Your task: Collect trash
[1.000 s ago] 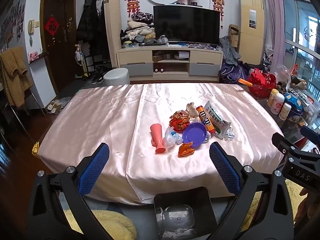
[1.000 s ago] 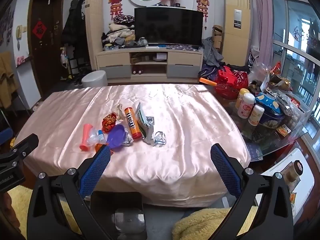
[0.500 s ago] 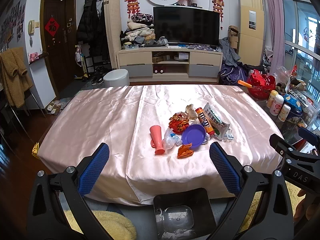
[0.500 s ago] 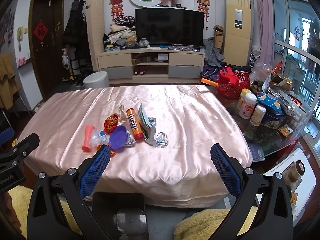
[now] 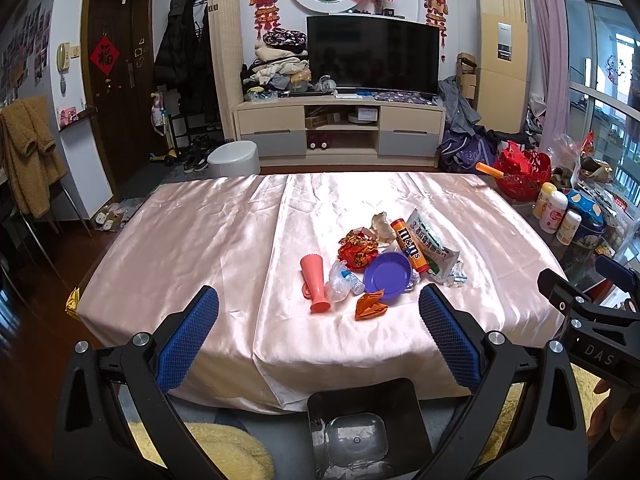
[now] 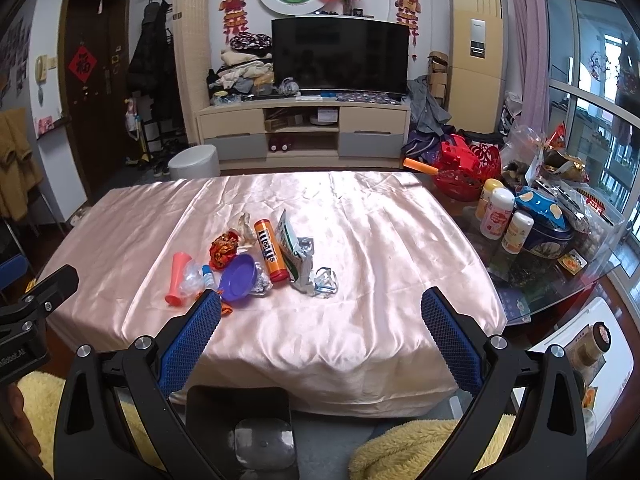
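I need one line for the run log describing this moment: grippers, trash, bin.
left gripper: open, empty | right gripper: open, empty | trash: piled on table | bin: on floor below near edge

Bare pink tablecloth (image 5: 192,248) left of the trash cluster (image 5: 376,264); crowded glass side table (image 6: 560,264) right.

A shiny pale pink satin tablecloth (image 5: 208,248) is covering the table, and on it are lying a coral pink cup (image 5: 316,282), a purple plate (image 5: 387,275), an orange candy tube (image 5: 409,244) with white lettering and a red-and-gold crumpled wrapper (image 5: 357,249). Both grippers are showing black frames with blue dimpled finger pads (image 6: 191,336), above a black bin (image 5: 366,404)
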Available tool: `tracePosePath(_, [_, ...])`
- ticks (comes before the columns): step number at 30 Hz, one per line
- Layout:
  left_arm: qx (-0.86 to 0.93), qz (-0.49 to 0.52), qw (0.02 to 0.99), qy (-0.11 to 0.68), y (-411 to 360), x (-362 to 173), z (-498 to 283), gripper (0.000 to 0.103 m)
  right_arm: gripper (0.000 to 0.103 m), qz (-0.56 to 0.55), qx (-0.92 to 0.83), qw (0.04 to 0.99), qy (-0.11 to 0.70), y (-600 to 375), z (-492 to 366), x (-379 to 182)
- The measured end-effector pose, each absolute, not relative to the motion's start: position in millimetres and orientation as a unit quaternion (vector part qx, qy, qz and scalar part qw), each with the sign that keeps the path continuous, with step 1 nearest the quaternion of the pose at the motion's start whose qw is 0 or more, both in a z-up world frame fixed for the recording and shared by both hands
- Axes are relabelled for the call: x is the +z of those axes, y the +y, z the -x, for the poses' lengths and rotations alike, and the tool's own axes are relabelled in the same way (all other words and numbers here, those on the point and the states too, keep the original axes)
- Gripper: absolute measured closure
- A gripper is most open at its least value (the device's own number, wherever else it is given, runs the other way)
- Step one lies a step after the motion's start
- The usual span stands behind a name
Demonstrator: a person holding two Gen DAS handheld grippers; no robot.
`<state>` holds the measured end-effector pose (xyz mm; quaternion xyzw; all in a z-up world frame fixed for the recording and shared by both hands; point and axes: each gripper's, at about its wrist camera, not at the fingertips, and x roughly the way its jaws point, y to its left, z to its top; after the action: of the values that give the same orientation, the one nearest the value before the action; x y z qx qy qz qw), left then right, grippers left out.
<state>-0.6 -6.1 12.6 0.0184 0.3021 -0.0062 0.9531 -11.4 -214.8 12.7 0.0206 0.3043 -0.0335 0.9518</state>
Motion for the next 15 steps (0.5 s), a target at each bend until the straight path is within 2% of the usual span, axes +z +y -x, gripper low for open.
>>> tracePosePath(15, [-0.006, -0.017, 0.953, 0.302, -6.0, 15.0, 0.8, 0.008, 0.003, -0.025, -0.029, 0.95, 0.308, -213.5, 10.2, 11.0])
